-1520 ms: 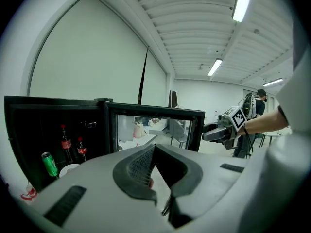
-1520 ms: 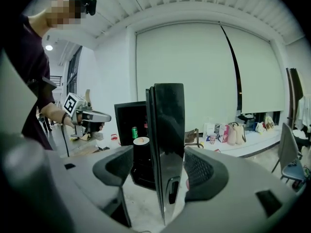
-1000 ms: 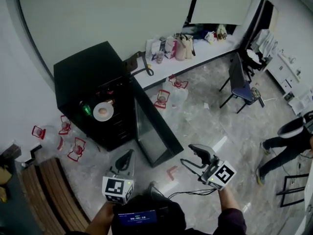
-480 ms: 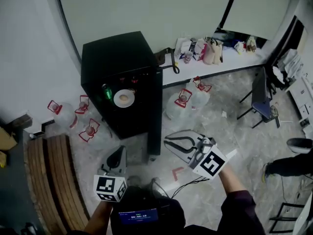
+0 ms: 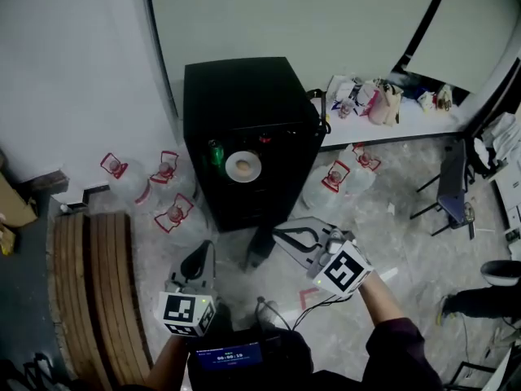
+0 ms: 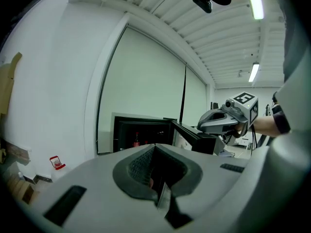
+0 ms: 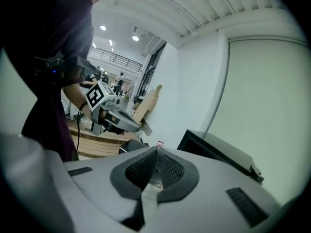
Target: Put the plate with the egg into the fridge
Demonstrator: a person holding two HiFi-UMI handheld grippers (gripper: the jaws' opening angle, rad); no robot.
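The black fridge (image 5: 244,108) stands open at the middle of the head view. On a shelf inside it sits the white plate with the egg (image 5: 242,167), beside a green bottle (image 5: 215,151). The fridge door (image 5: 260,247) swings out toward me and shows edge-on. My right gripper (image 5: 278,233) is shut with nothing in it, just right of the door's edge. Lower left, the left gripper (image 5: 209,248) is also shut and empty, pointing at the fridge from the floor side. The left gripper view shows the open fridge (image 6: 138,135) and the right gripper (image 6: 221,121).
Water jugs with red handles (image 5: 173,213) stand on the floor left and right of the fridge. A wooden bench (image 5: 98,292) lies at the left. A white counter with bags (image 5: 383,104), a chair (image 5: 452,190) and a person's shoe (image 5: 498,272) are at the right.
The right gripper's jaws have closed, and it has moved left to the door's edge. The view has swung so that the fridge now stands in the middle. The left gripper stays low.
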